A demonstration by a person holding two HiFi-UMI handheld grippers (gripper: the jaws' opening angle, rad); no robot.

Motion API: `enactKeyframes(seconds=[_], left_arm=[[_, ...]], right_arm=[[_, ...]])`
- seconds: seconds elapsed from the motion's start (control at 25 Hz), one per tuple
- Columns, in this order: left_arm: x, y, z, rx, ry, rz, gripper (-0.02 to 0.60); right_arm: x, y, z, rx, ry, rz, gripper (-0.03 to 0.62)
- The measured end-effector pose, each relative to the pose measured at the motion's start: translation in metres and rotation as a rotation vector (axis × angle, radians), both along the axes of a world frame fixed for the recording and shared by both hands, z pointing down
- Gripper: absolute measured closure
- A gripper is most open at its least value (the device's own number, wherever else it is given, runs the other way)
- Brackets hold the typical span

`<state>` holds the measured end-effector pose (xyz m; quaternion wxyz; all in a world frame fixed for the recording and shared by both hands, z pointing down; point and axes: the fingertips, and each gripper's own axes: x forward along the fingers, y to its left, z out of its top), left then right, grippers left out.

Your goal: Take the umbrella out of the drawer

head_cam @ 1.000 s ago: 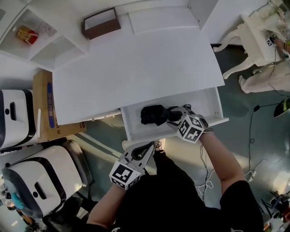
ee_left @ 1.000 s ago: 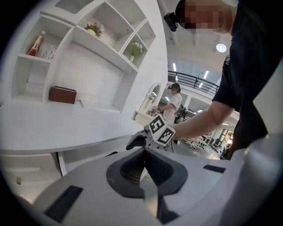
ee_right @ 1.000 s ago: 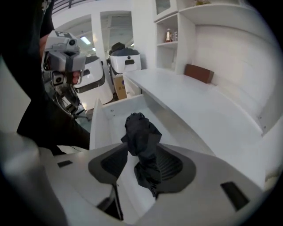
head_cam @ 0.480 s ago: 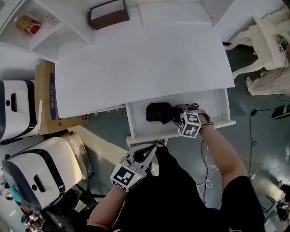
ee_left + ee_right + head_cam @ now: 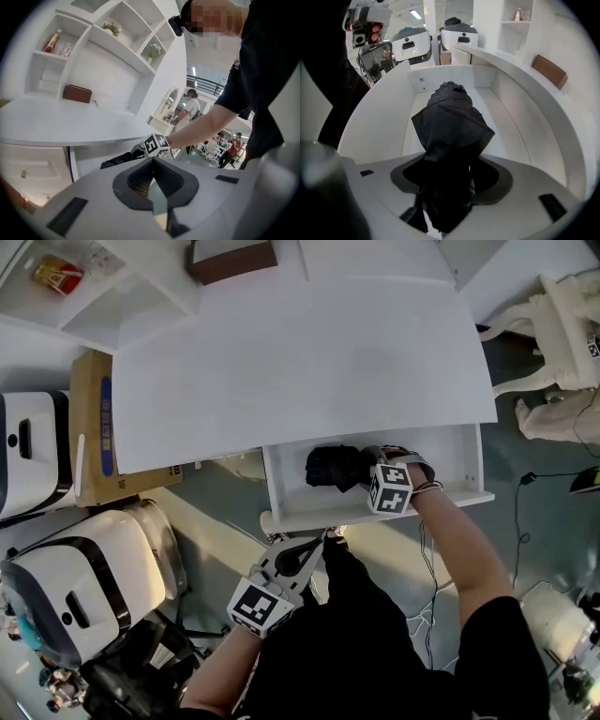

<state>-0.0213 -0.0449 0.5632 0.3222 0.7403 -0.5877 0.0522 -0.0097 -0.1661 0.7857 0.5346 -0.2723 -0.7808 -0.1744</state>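
A black folded umbrella (image 5: 330,468) lies in the open white drawer (image 5: 309,517) under the desk's front edge. In the right gripper view the umbrella (image 5: 451,125) runs lengthwise down the drawer (image 5: 513,110), and its near end fills the gap between the jaws. My right gripper (image 5: 362,471) points steeply down into the drawer; its jaws are opening around the umbrella's end. My left gripper (image 5: 313,546) hangs below the drawer front, shut and holding nothing. The left gripper view shows its pads (image 5: 140,178) meeting, with the umbrella (image 5: 117,161) beyond.
The white desk top (image 5: 300,362) overhangs the drawer's back. A brown box (image 5: 232,259) sits at the desk's far edge. A cardboard box (image 5: 94,427) and two white machines (image 5: 84,587) stand at the left. White furniture (image 5: 572,324) and floor cables (image 5: 427,615) are on the right.
My right gripper has sunk into the drawer and rolled, and its jaws now straddle the umbrella's near end. The left gripper has stayed below the drawer front.
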Motion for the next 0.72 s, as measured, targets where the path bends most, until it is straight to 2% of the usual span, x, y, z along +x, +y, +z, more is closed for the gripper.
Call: enactKeyframes(seconds=[0.48,0.72], left_arm=[[-0.002,-0.001,0.005,-0.024,0.012,-0.011,0.578],[0.002,0.003,0.006,-0.029,0.018,-0.007,0.578]], right_arm=[[-0.005,0.001,0.021,-0.006,0.045,-0.001,0.344],[-0.004,0.003,0.02,-0.05,0.043,-0.003,0.341]])
